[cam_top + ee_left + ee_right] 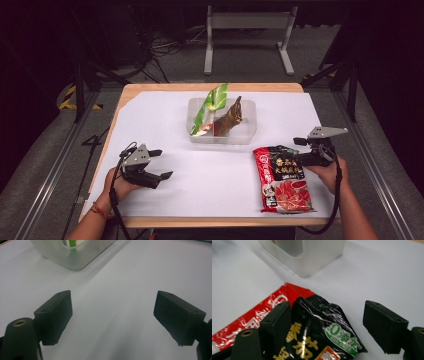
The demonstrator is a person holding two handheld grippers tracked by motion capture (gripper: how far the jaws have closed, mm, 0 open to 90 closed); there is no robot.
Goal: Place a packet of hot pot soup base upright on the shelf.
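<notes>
A red and black snack packet (282,182) lies flat on the white sheet at the front right. My right gripper (296,151) is at its top edge, open. In the right gripper view the packet's black upper corner (319,322) lies between the jaws of the right gripper (325,308); the left jaw is against the foil, the right jaw stands apart from it. My left gripper (164,163) rests low at the front left, open, and in its own view the left gripper (113,297) has only bare white sheet between its jaws.
A clear plastic bin (245,135) stands mid-table with a green packet (210,107) and a brown packet (231,117) leaning inside; the bin (62,255) is ahead of the left gripper and the bin (312,262) is just beyond the packet. A white sheet (200,185) covers the wooden table (165,87).
</notes>
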